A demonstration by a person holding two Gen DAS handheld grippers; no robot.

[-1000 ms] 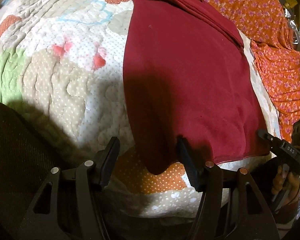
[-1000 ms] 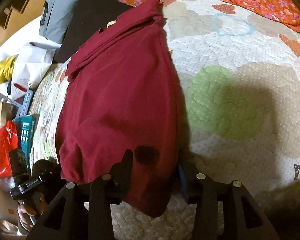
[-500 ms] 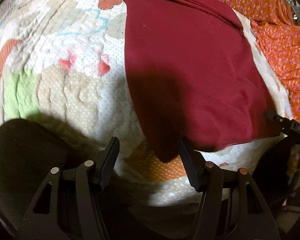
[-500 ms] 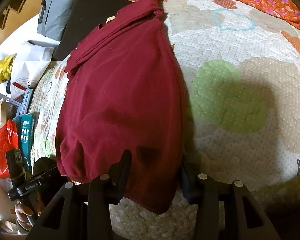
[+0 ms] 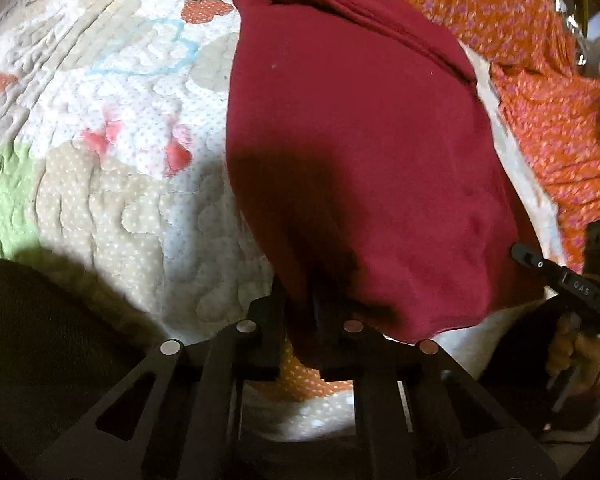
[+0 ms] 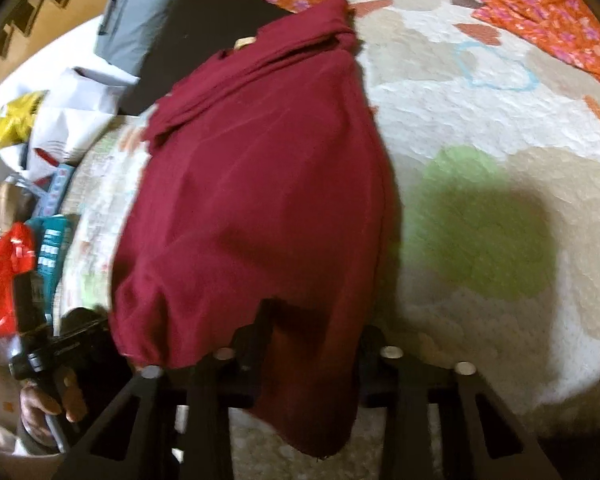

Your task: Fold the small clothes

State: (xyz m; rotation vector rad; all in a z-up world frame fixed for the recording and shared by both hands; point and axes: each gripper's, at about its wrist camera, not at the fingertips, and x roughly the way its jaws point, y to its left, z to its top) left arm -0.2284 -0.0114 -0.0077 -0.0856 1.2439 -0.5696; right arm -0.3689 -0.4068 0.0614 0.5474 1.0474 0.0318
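A maroon garment [image 5: 360, 140] lies flat on a patchwork quilt [image 5: 120, 160], its hem toward me. My left gripper [image 5: 298, 320] is shut on the garment's near left corner, with the cloth pinched between the two black fingers. In the right wrist view the same maroon garment [image 6: 260, 180] drapes over the quilt [image 6: 480, 120]. My right gripper [image 6: 316, 332] straddles its near right corner. Its jaws are closing, still apart, with the cloth hanging between them. A hand [image 5: 572, 356] holding the other tool shows at the right edge of the left wrist view.
Orange floral cloth [image 5: 540, 100] lies beyond and to the right of the garment. Grey [image 6: 140, 20] and black [image 6: 204, 32] folded items sit at the far end. Bags, a red packet [image 6: 4, 272] and boxes crowd the bed's left side. A dark mass [image 5: 40, 340] fills the lower left.
The left jaws have closed from wide apart onto the garment's near left corner. The right jaws have narrowed slightly around the near right corner. Neither hand has shifted much.
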